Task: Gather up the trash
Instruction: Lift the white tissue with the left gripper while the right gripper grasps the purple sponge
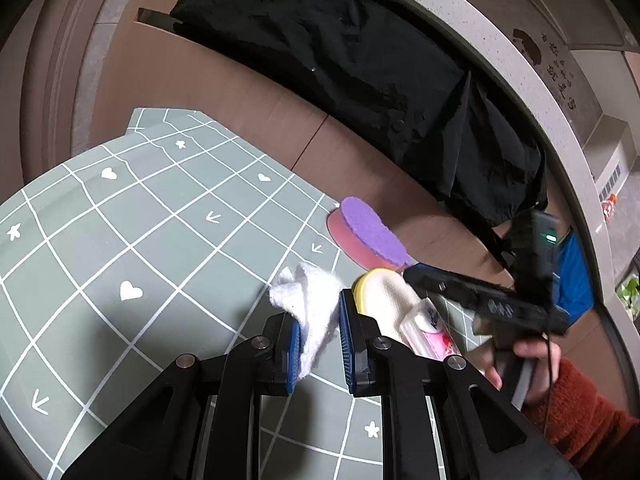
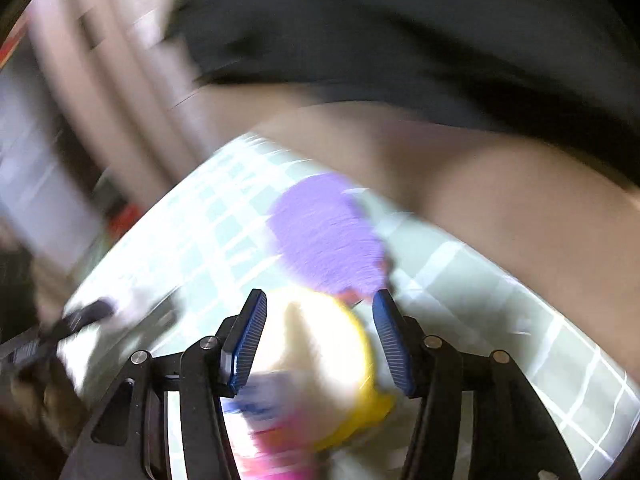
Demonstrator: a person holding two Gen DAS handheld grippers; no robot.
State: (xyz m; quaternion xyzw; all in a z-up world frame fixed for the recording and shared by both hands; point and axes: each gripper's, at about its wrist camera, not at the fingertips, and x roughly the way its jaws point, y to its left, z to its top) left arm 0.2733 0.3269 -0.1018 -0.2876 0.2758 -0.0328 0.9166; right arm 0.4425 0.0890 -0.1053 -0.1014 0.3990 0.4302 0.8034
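A crumpled white paper tissue point(image 1: 310, 312) is pinched between the blue-padded fingers point(image 1: 295, 354) of the left gripper point(image 1: 320, 350), whose jaws are drawn together on the wad above a table point(image 1: 120, 240) covered with a grey-green grid-patterned cloth printed with white hearts, stars and arrows. In the left wrist view, at about two o'clock from the tissue, lies an oval white sponge with a yellow rim point(image 1: 386, 300); a small white-and-pink printed packet point(image 1: 430, 330) rests against it at about four o'clock, though what the packet holds cannot be read. Beyond the yellow-rimmed sponge, toward one o'clock, an oval pink sponge with a purple scouring top point(image 1: 370, 234) sits at the far edge of the cloth. A black garment point(image 1: 360, 72) is draped over the brown surface behind the table. At three o'clock the right gripper point(image 1: 412, 272) reaches in, held by a hand point(image 1: 520, 364) in a rust-orange knitted sleeve point(image 1: 580, 412).

The right wrist view is heavily blurred. It shows the right gripper point(image 2: 320, 338) with its jaws standing wide apart, the yellow-rimmed sponge point(image 2: 332, 360) between them; the blur does not let one tell whether the pads touch it. The purple-topped sponge point(image 2: 324, 236) lies just beyond at twelve o'clock.
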